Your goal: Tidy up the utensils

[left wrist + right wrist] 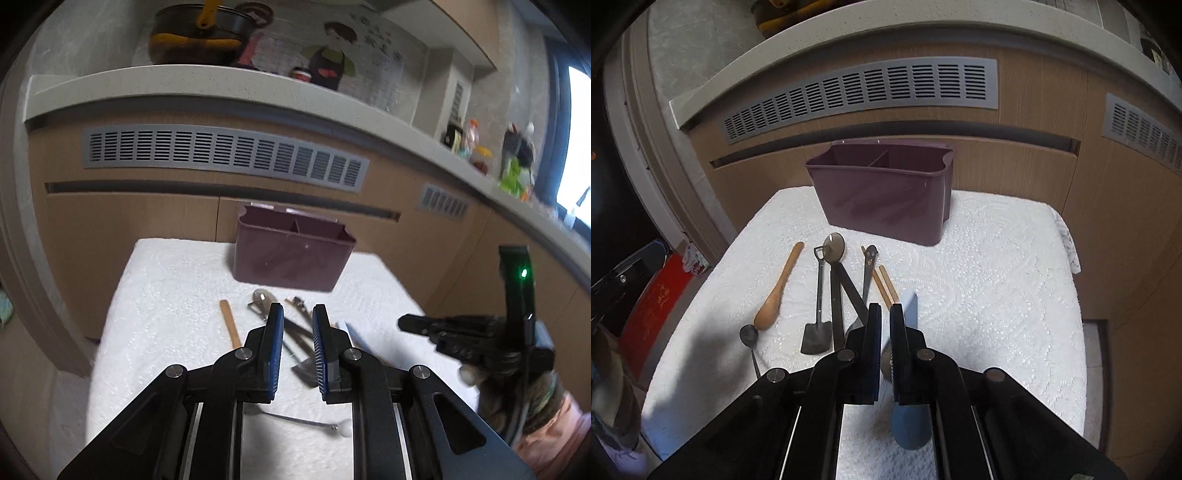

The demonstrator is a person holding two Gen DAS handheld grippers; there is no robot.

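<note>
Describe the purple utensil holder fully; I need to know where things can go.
The purple utensil holder is a glossy, plastic-looking rectangular bin, dark plum, standing upright at the far edge of the white towel, against the wooden cabinet front. An inner divider splits it into compartments; those visible look empty. Its rim dips at the right end. No utensil touches it.

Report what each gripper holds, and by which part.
Left gripper: nothing, jaws apart with nothing between them. Right gripper: jaws shut over the blue utensil's middle, but whether they pinch it cannot be told.
</note>
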